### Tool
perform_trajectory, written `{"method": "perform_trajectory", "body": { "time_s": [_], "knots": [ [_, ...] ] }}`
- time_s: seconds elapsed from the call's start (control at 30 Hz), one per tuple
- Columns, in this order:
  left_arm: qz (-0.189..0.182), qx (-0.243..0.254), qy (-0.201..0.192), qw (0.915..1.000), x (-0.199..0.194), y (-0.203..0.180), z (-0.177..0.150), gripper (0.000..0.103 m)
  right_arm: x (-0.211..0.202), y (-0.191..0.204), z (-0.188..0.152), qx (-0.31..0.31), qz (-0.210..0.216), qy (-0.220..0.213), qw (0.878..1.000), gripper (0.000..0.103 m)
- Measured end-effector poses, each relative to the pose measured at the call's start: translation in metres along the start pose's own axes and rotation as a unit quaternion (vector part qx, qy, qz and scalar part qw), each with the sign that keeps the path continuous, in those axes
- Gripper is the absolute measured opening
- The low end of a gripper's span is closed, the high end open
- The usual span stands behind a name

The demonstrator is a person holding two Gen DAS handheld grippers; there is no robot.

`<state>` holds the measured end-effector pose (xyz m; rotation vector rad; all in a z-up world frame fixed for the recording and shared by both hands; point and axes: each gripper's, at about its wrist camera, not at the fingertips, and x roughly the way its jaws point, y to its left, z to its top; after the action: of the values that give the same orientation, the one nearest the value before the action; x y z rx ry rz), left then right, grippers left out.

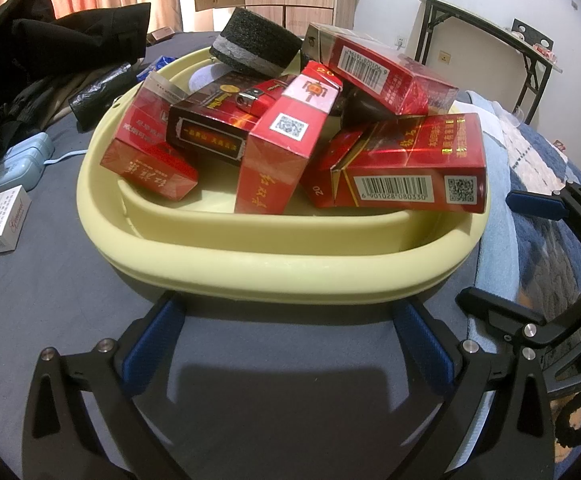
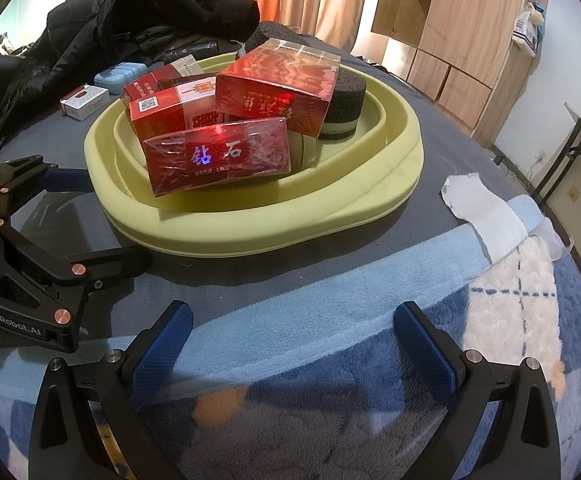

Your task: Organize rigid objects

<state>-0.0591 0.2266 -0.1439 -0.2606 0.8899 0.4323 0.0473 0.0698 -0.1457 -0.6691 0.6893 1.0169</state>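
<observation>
Both tongs wide, empty: left tongs (image 1: 286, 344), right tongs (image 2: 294, 344). Red cigarette packs (image 1: 398, 164) piled in yellow basin (image 1: 250, 268) on bed. White pack (image 1: 0, 220) lies outside, left; black jacket (image 1: 50, 52) behind.

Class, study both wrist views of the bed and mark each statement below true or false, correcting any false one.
1. The pale yellow plastic basin holds several red cardboard packs. True.
2. The left gripper is shut on a pack. False: its jaws stand open and hold nothing.
3. A white cardboard pack lies outside the basin on the grey sheet. True.
4. The dark round sponge sits on the floor. False: it rests in the basin.
5. The right gripper is open above the blue patterned blanket. True.
</observation>
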Motion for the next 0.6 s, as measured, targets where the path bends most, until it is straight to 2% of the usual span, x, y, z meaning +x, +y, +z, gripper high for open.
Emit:
{"method": "perform_trajectory", "body": {
  "time_s": [0.6],
  "knots": [
    [0.000, 0.000, 0.000, 1.0000, 0.0005, 0.0003, 0.0006, 0.103, 0.0013, -0.0032, 0.0003, -0.001, 0.000, 0.000, 1.000, 0.103]
  ]
}}
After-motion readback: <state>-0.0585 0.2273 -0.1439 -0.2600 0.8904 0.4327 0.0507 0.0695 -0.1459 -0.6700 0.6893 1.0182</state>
